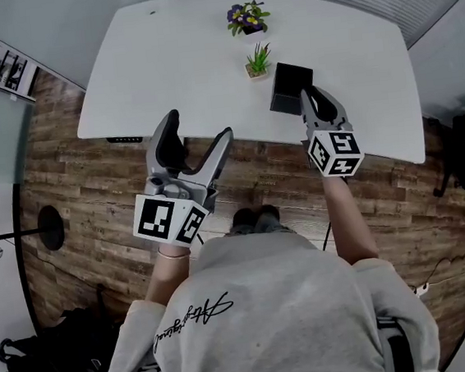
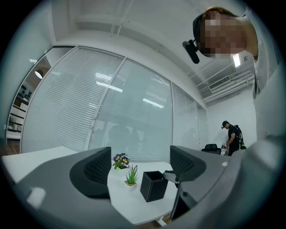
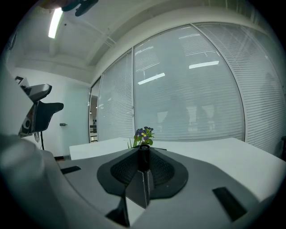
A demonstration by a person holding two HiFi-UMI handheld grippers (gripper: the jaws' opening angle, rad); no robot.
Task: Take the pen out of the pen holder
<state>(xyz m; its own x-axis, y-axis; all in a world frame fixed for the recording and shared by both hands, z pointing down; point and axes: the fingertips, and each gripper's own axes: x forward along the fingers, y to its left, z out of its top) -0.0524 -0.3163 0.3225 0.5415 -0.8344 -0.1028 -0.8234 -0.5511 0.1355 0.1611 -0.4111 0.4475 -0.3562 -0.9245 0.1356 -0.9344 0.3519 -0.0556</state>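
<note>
A black square pen holder (image 1: 291,88) stands near the front edge of the white table (image 1: 162,64). My right gripper (image 1: 310,103) reaches over the holder's near side. In the right gripper view its pads (image 3: 158,172) sit close on both sides of a black pen (image 3: 143,157) that rises upright from the holder's corner (image 3: 142,190); right gripper (image 3: 143,166) shut on the pen. The left gripper view shows the holder (image 2: 154,185) with a right jaw at its rim. My left gripper (image 1: 199,127) hangs open and empty off the table's front edge, also open in its own view (image 2: 139,163).
A pot of purple flowers (image 1: 247,16) and a small green plant (image 1: 258,61) stand behind the holder. A wooden floor lies below the table's front edge. A person (image 2: 231,136) stands far off by a black chair (image 2: 211,147). Blinds cover the glass wall behind.
</note>
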